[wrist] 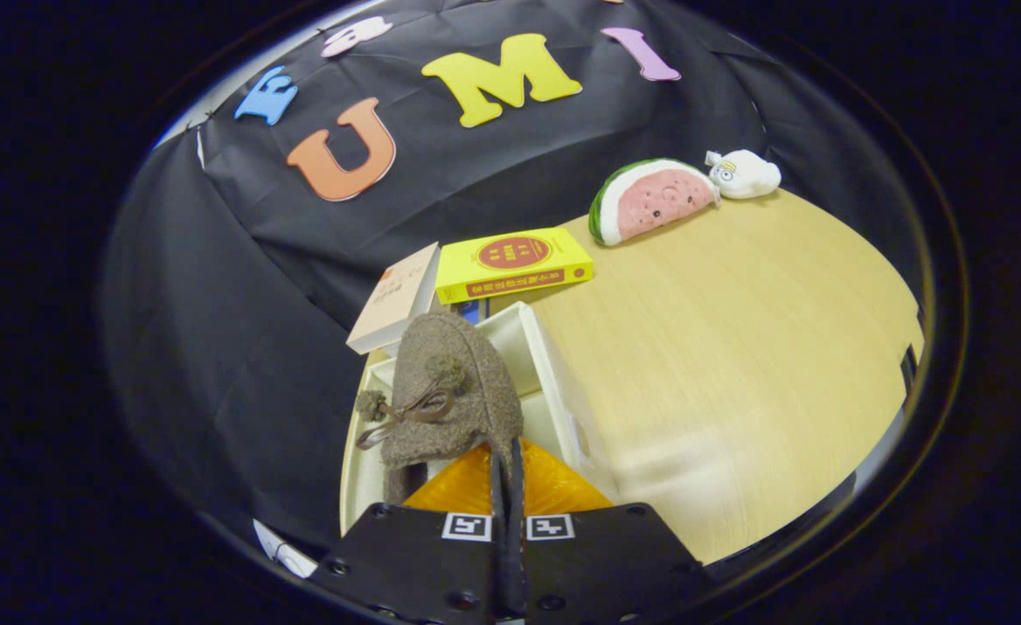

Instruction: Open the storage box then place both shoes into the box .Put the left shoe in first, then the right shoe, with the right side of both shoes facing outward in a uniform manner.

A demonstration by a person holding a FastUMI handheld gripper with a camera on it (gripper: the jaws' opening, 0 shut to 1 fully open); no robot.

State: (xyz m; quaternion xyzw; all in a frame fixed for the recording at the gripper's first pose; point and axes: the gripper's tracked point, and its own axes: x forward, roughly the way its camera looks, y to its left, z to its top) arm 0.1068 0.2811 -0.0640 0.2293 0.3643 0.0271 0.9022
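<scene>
A brown felt shoe (pixel 454 391) with pom-poms and a brown bow hangs toe-up just ahead of my fingers. My gripper (pixel 507 473) is shut on the shoe's rear rim, with the fingers almost together. The shoe sits inside the open white storage box (pixel 554 382), between its walls. An orange translucent flap (pixel 554 490) of the box lies below the shoe, close to my fingers. The shoe hides the inside of the box behind it.
Beyond the box a beige book (pixel 396 299) leans beside a yellow book (pixel 515 263). A watermelon plush (pixel 649 200) and a small white plush (pixel 743 174) rest at the far side of the wooden table (pixel 736 347). Bare tabletop spreads right of the box.
</scene>
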